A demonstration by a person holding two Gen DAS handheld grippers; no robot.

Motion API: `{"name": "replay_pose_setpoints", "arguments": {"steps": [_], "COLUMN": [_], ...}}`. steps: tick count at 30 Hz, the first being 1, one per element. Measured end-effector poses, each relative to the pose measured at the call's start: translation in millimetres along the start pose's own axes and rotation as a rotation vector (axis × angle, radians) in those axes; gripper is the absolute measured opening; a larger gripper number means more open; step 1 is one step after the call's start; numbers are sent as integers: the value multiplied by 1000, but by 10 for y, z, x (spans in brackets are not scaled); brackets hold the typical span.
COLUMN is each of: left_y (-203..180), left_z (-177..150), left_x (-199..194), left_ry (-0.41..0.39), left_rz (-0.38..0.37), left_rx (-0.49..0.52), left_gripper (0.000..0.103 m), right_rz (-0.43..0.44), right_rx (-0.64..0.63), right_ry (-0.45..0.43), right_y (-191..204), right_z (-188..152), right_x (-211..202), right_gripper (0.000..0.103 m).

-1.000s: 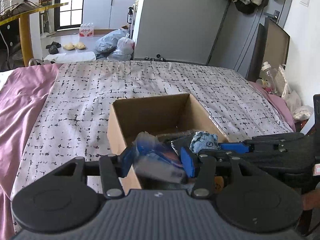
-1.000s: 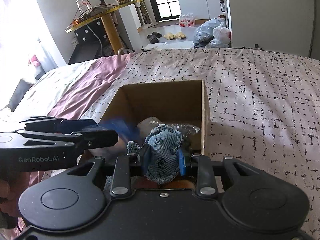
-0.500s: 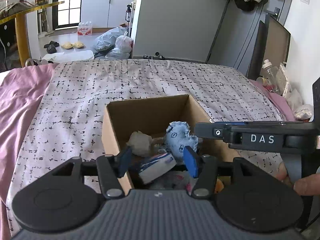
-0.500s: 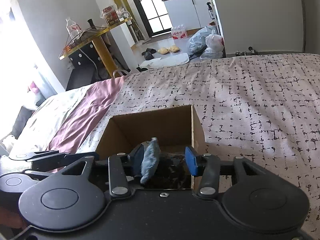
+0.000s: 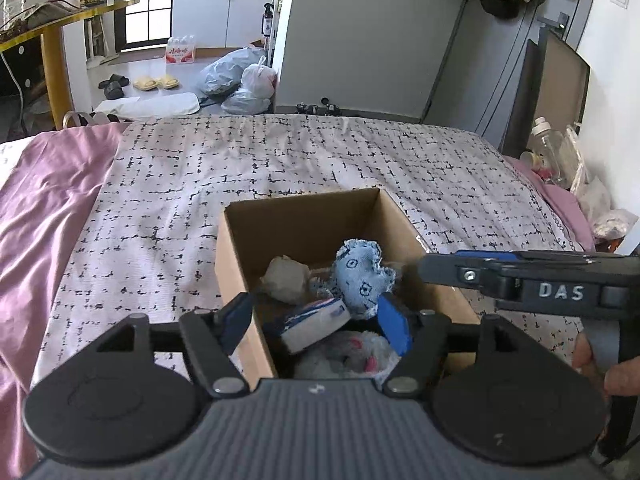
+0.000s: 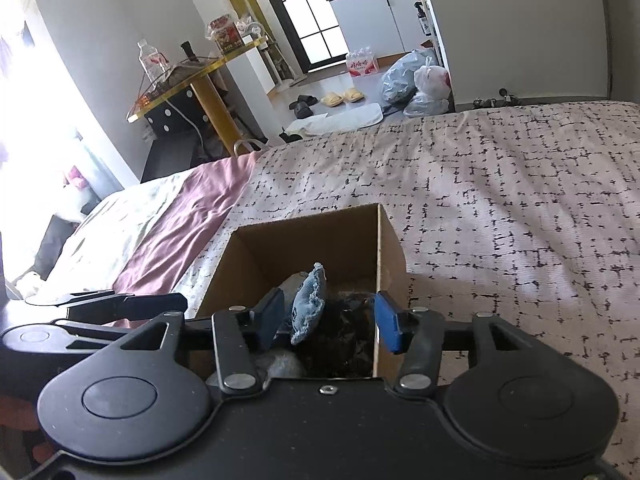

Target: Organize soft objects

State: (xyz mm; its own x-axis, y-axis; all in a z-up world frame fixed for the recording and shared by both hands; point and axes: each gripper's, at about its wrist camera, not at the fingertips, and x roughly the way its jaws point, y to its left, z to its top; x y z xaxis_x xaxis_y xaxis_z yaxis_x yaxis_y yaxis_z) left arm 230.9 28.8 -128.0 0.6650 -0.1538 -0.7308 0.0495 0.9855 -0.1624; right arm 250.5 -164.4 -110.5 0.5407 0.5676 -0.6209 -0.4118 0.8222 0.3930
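Note:
An open cardboard box (image 5: 236, 264) (image 6: 390, 248) stands on the patterned bedspread. Inside it lie a grey lump (image 5: 284, 280), a blue denim pouch (image 5: 358, 280) (image 6: 308, 304), a blue-and-white packet (image 5: 312, 322), a white plush (image 5: 352, 354) and something dark and furry (image 6: 344, 336). My left gripper (image 5: 316, 324) hovers over the box's near end. Its jaws are opening, and the packet lies loose between them. My right gripper (image 6: 329, 322) (image 5: 428, 266) reaches in from the right. Its jaws are also opening, with the pouch standing free beside the left finger (image 6: 270, 318).
The bed carries a patterned spread (image 5: 280, 160) and a mauve sheet (image 5: 48, 200) to the left. A bottle and bags (image 5: 560, 156) sit at the bed's right edge. Beyond the foot are plastic bags (image 5: 244, 84), slippers (image 5: 154, 82) and a yellow table (image 6: 200, 76).
Both grippers have opened. The left let the blue-and-white packet drop into the box, and the right released the denim pouch there. The right gripper has drawn back and up slightly.

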Motion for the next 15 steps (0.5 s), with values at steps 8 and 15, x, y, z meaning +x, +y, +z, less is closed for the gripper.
{"name": "replay_pose_setpoints", "arguments": {"steps": [8, 15], "left_y": [-63, -154], "left_z": [-7, 4], "left_x": [-300, -562], "left_ry": [-10, -20], "left_rz": [55, 117], "left_rx": [-8, -8], "left_gripper": [78, 85], "right_rz": [33, 22], "right_rx": [11, -27], "right_ry": [-27, -48], "right_y": [1, 24], "right_z": [-18, 23], "right_x": [-352, -651], "right_gripper": [64, 87]}}
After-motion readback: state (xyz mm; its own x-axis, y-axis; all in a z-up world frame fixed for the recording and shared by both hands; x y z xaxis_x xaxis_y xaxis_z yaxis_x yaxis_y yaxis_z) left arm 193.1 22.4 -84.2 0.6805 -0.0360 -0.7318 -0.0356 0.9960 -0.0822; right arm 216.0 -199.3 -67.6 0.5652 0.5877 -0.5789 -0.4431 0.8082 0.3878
